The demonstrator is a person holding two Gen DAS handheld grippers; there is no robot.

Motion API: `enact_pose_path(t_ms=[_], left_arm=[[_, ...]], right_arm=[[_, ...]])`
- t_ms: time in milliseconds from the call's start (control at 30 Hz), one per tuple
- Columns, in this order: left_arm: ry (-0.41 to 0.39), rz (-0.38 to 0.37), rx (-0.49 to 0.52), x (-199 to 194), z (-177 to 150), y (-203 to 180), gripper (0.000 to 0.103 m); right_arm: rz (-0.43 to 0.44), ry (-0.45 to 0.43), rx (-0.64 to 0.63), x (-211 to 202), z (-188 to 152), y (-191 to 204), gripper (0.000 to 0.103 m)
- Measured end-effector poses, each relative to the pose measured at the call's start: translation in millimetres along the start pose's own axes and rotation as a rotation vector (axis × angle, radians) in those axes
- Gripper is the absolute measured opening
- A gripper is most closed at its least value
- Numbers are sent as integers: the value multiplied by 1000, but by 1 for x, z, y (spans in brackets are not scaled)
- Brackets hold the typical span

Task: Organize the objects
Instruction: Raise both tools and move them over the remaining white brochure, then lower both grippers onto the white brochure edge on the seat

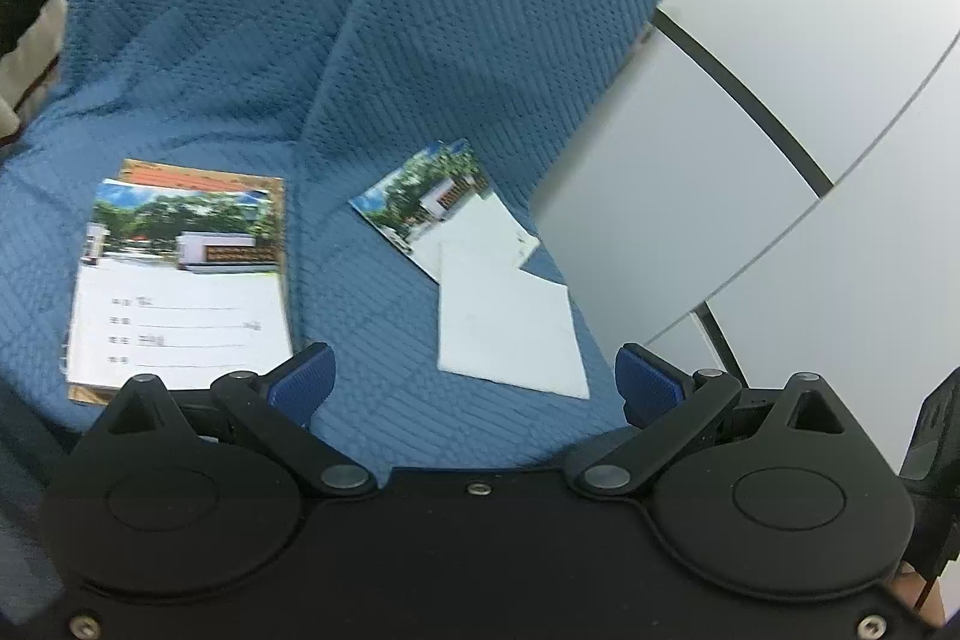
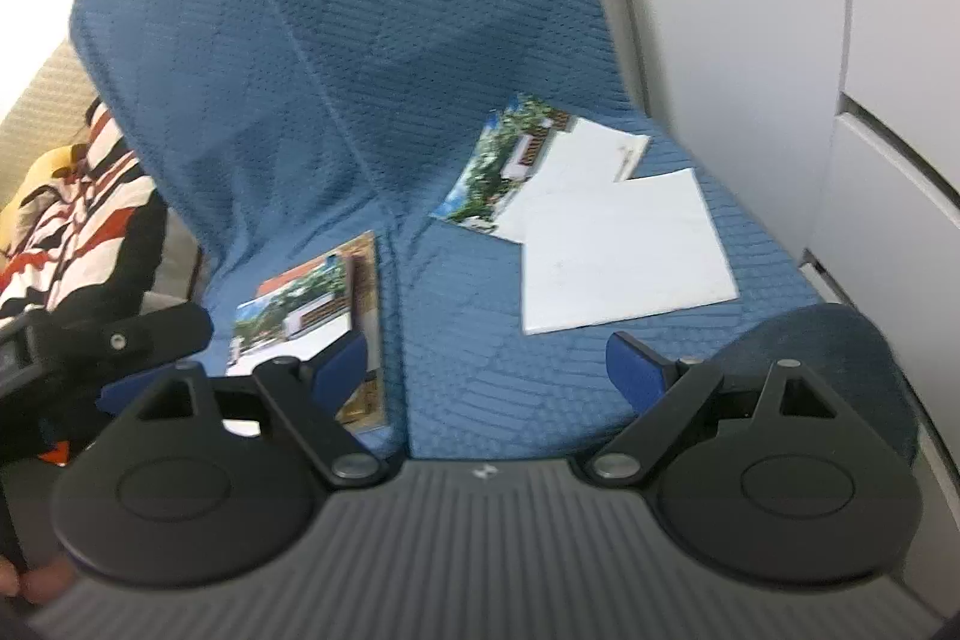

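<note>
Left claw: my left gripper (image 1: 474, 379) stands wide open; nothing is between its blue pads (image 1: 303, 382), and they touch nothing.
Right claw: my right gripper (image 2: 486, 370) is also wide open and empty, above the blue cover (image 2: 336, 40).
Stack: a pile of booklets (image 1: 180, 280) lies flat on the cover, on the left side, its near edge behind my left finger.
Loose papers: one photo booklet (image 1: 438, 208) lies tilted to the right of the stack, well apart from it; a white sheet (image 1: 507, 328) partly covers its near corner.
Beside: a white cabinet (image 1: 780, 100) on the right, a striped cloth (image 2: 78, 220) on the left.
</note>
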State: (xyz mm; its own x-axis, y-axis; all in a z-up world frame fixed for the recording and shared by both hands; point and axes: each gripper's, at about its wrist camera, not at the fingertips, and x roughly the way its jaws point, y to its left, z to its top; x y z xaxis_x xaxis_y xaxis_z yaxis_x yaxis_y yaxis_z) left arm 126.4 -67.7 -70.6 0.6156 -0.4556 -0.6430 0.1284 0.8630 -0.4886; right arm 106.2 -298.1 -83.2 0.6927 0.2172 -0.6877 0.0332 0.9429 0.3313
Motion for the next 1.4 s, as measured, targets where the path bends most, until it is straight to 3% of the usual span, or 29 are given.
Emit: enact_pose_path(t_ms=[600,800,1300,1400], left_arm=[[54,-5,108,58,10,-36,100],[99,-15,111,98,15,-32,100],[182,44,100,216,5,-18,97],[210,58,89,243,-1,-10,90]], right_arm=[[-107,-36,98,16,5,-60,88],[-137,-48,112,37,7,-77,88],[-163,50,197,104,21,-130,88],[-163,66,206,117,24,-137,88]])
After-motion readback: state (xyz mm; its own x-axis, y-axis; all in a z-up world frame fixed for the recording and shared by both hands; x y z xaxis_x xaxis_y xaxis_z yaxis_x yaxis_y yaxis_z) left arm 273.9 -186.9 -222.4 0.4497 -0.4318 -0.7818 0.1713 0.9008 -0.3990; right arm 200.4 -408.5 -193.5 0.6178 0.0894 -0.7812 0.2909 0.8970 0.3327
